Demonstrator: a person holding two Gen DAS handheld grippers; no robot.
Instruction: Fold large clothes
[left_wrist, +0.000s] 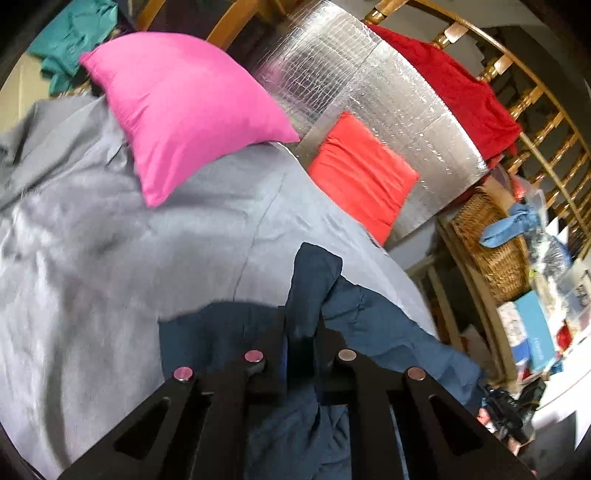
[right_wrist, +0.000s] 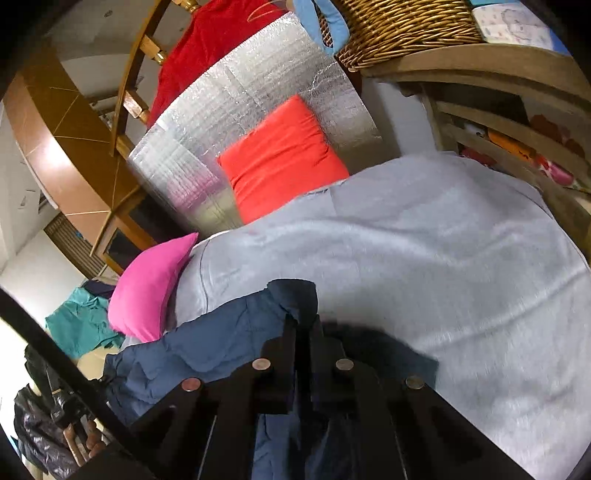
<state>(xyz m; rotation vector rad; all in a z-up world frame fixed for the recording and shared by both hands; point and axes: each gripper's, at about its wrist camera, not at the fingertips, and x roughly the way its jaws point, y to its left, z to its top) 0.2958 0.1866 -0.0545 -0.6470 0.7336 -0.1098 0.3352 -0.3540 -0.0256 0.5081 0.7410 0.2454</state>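
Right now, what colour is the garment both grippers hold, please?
Dark navy blue garment; clearest in the right wrist view.

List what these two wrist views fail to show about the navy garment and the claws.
- Navy garment: its type and full shape; left view, bunched, claw frame covers its lower part.
- Left claw tips: left view, wrapped in cloth.
- Right claw grip point: right view, dark and blurred.
- Grey bedspread edges: cut off by both frames.

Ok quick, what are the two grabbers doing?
Left gripper: shut on the dark blue garment.
Right gripper: shut on the same garment.
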